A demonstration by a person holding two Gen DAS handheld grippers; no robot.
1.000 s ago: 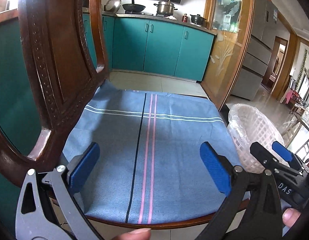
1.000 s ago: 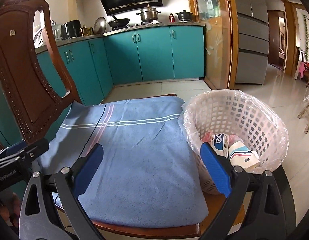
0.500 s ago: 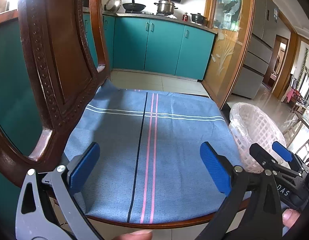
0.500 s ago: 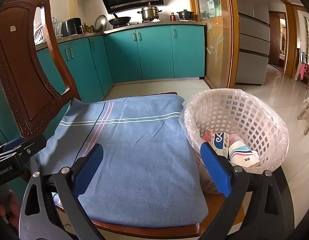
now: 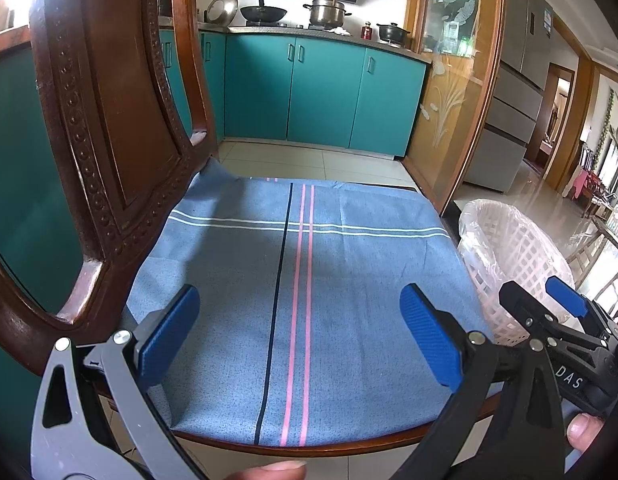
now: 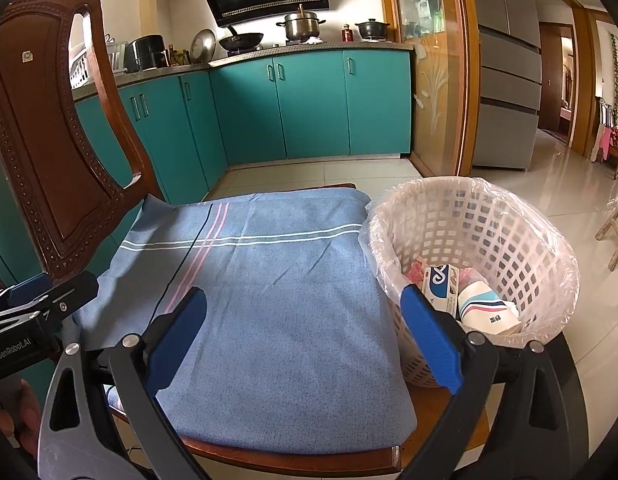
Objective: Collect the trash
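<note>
A white lattice waste basket (image 6: 521, 236) lined with clear plastic stands at the right edge of a wooden chair seat; it also shows in the left wrist view (image 5: 509, 248). Inside lie a white-and-blue carton (image 6: 441, 284), a striped white pack (image 6: 489, 308) and pink wrappers. My left gripper (image 5: 301, 340) is open and empty over the near edge of the blue striped cloth (image 5: 301, 272) on the seat. My right gripper (image 6: 305, 336) is open and empty over the cloth (image 6: 277, 300), its right finger in front of the basket. No loose trash shows on the cloth.
The carved wooden chair back (image 5: 89, 120) rises close on the left. Teal kitchen cabinets (image 6: 309, 104) with pots on the counter stand behind. A glass-panelled wooden door frame (image 5: 453, 100) and a tiled floor (image 6: 569, 188) lie to the right.
Both grippers have drawn back and risen a little from the chair; the seat and basket look slightly farther. Both stay open and empty.
</note>
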